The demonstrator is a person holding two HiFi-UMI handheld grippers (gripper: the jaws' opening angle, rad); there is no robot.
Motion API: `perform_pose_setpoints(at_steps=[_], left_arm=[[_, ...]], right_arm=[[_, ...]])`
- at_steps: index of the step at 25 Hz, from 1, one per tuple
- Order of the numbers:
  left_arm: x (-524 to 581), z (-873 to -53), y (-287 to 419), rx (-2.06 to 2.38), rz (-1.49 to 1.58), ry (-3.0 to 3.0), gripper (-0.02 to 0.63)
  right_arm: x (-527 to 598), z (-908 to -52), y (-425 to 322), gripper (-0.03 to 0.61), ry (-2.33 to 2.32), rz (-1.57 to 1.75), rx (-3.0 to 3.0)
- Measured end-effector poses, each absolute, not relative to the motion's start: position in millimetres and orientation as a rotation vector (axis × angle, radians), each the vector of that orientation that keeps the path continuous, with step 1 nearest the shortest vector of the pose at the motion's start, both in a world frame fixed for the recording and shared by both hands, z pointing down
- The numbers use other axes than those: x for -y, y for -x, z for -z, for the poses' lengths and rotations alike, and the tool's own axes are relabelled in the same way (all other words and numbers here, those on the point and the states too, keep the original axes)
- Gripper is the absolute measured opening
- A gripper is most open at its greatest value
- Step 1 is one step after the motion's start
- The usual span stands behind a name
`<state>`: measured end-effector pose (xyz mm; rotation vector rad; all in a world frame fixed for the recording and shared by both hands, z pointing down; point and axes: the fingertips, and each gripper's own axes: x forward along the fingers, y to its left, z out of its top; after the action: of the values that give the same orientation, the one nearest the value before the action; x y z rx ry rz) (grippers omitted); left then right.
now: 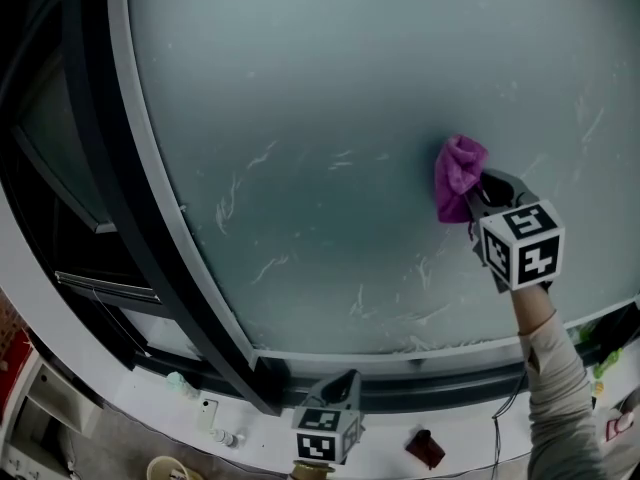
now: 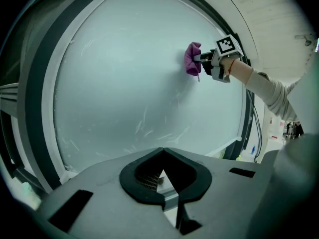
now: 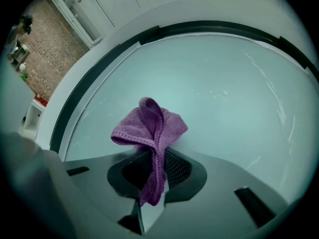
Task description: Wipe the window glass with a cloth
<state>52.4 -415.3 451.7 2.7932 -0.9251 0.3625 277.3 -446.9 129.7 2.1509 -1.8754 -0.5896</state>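
Observation:
The window glass (image 1: 330,118) is a wide frosted pane with pale streaks on its lower half. A purple cloth (image 1: 458,176) is bunched against the pane at the right, and my right gripper (image 1: 478,196) is shut on it. In the right gripper view the cloth (image 3: 149,126) bulges out past the jaws of the right gripper (image 3: 158,153) and hangs down between them, with the glass (image 3: 219,83) just behind. My left gripper (image 1: 343,380) hangs low by the sill, shut and holding nothing. From the left gripper (image 2: 163,151) I see the cloth (image 2: 192,59) high on the glass (image 2: 124,83).
A dark window frame (image 1: 130,218) runs down the left side, and a sill (image 1: 440,380) closes the bottom of the pane. Below it a ledge carries a white phone-like object (image 1: 207,413) and a dark red item (image 1: 426,448). A person's sleeve (image 1: 555,388) reaches up behind the right gripper.

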Motion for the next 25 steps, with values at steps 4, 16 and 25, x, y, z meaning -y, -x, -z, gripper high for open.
perform_pose_setpoints(at_steps=[4, 16, 25], left_arm=[[412, -451, -57, 0.913, -0.356, -2.8, 0.005], [404, -454, -54, 0.905, -0.379, -2.789, 0.005], [408, -451, -37, 0.979, -0.352, -2.769, 0.005]], right_arm=[[435, -134, -297, 0.052, -2.195, 0.566, 1.832], [417, -139, -281, 0.052, -2.18, 0.585, 1.876], [429, -157, -216, 0.052, -2.051, 0.593, 2.059]])
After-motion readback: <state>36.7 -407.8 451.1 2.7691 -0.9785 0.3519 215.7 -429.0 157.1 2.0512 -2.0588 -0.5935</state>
